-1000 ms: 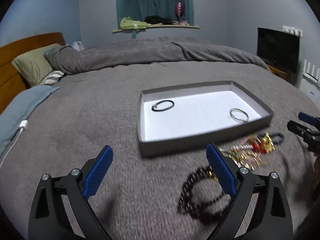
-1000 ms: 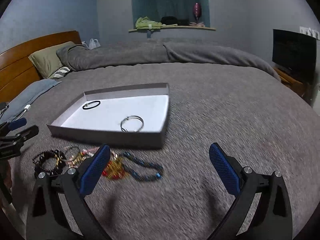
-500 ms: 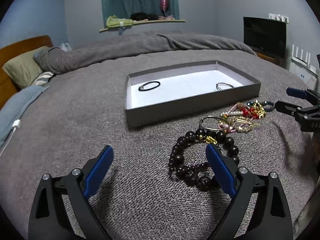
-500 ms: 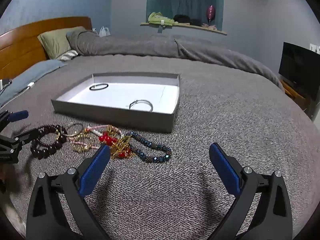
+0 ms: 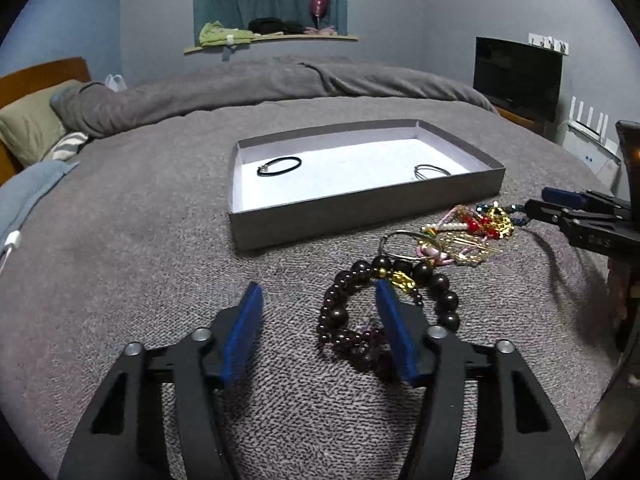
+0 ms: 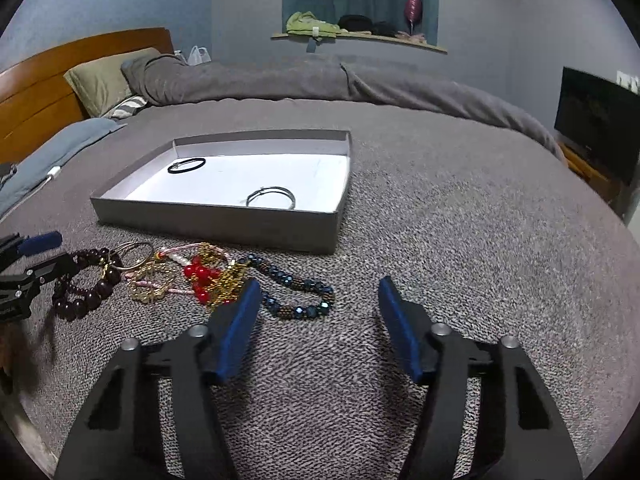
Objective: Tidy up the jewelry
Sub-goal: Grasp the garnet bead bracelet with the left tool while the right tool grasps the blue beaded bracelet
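Note:
A grey shallow box [image 5: 360, 216] [image 6: 224, 220] with a white floor lies on the bed. In it are a black band [image 5: 279, 166] [image 6: 186, 165] and a silver ring bangle [image 5: 431, 171] [image 6: 271, 197]. In front of it lies a pile of jewelry: a dark bead bracelet [image 5: 384, 312] [image 6: 86, 286], a gold and red tangle [image 5: 468, 236] [image 6: 204, 276] and a blue bead bracelet [image 6: 298, 294]. My left gripper [image 5: 318, 334] is open, low over the dark bead bracelet, its right finger inside the loop. My right gripper [image 6: 318, 330] is open and empty, just right of the blue bead bracelet.
The grey blanket [image 6: 460, 240] covers the bed. Pillows [image 6: 100, 80] and a wooden headboard [image 6: 36, 92] are at the far left. A dark TV [image 5: 516, 76] stands at the right. A shelf [image 5: 272, 38] with clothes is on the back wall.
Both grippers have dropped lower and closer to the jewelry pile, and both jaws have narrowed. The left gripper now sits over the dark bead bracelet.

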